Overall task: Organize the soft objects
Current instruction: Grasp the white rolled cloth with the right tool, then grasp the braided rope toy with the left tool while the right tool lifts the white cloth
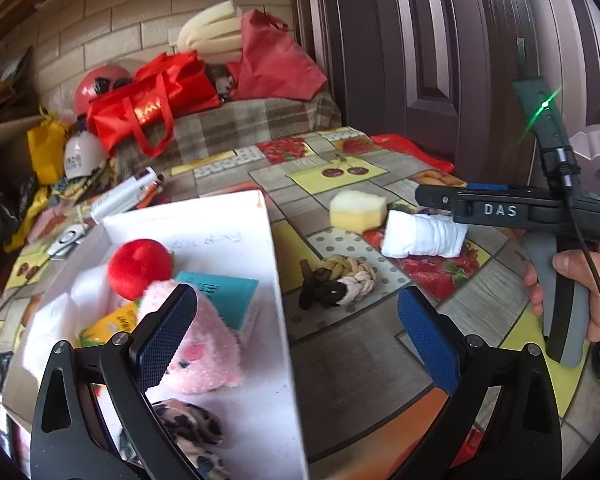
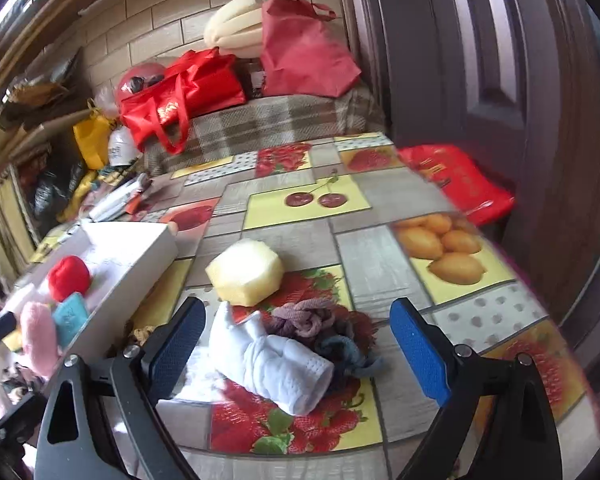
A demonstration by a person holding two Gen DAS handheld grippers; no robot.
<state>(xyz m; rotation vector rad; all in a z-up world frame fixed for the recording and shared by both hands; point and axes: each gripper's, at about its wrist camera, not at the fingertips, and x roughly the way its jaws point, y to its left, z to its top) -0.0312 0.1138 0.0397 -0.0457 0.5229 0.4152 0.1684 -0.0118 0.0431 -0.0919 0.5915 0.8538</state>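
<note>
Judging by the box (image 1: pixel 272 240), several toys were packed; sponge (image 2: pixel 246 272), white cloth (image 2: pixel 276 364) and rope (image 1: pixel 336 280) remained, both claws, left (image 1: pixel 296 324) and right (image 2: pixel 296 340), wide open, empty.

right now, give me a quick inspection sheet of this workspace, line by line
surface: table under a fruit-print oilcloth.
job's things: white box already holds a red plush ball, pink plush toy, teal sponge and a leopard-print cloth. Still on the cloth: yellow sponge, rolled white cloth, knotted purple-and-blue rope, beige-and-brown braided rope.
clutter: pens and small items behind the box.
grippers: left tool open over the box edge; right tool open, straddling the white cloth without touching it.
cables: black cable hangs from the right tool.
surroundings: brick wall, dark door, red bags on a plaid-covered bench.
</note>
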